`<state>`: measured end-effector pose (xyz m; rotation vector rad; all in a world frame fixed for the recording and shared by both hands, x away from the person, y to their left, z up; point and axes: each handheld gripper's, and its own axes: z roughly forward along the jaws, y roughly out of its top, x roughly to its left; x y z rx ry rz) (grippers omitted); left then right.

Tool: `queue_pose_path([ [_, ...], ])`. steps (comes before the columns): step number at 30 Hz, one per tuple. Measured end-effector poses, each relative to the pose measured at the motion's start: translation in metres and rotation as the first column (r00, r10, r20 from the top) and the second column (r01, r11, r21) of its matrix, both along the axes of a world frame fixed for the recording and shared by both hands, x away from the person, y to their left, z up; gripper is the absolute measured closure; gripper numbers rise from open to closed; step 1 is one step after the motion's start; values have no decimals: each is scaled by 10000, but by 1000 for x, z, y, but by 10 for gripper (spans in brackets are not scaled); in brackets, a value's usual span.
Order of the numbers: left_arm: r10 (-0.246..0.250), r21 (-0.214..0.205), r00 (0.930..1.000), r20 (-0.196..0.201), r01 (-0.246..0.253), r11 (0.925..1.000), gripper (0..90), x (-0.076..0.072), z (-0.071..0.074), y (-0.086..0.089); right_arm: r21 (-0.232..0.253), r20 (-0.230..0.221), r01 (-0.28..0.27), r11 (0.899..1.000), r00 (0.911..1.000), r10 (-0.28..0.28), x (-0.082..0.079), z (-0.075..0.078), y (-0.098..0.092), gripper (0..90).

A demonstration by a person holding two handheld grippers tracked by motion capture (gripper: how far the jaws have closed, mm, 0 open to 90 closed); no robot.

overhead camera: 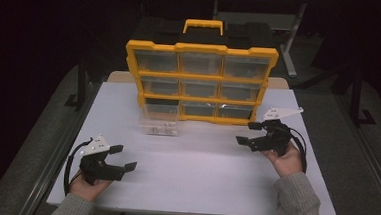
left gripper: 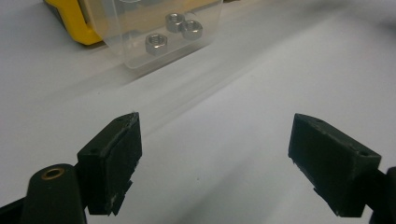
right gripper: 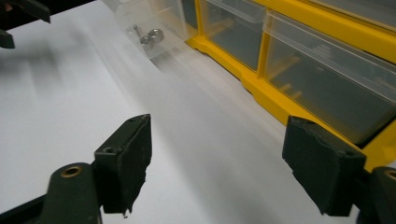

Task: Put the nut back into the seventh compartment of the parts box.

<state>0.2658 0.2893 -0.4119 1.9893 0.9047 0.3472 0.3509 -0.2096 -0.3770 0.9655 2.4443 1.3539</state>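
White table (overhead camera: 199, 173), clear drawer (overhead camera: 158, 126) well beyond left hand-held gripper (overhead camera: 125, 157)

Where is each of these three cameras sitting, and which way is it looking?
High view: above the person's side, looking forward and down at the table and yellow organizer; forearms, left gripper, right gripper show.
Left gripper view: rides the left gripper, facing the clear drawer holding nuts.
Right gripper view: rides the right gripper, facing the organizer's front.
Shared: the pulled-out drawer.
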Motion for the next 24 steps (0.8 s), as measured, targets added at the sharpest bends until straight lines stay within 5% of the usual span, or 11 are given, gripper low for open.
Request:
queue_pose_path([
  [24, 6, -122, 10000, -77, -7, 9999, 170, 0, -1, 4, -166, 216, 658, 9977, 9976, -655, -25, -16, -26, 182],
])
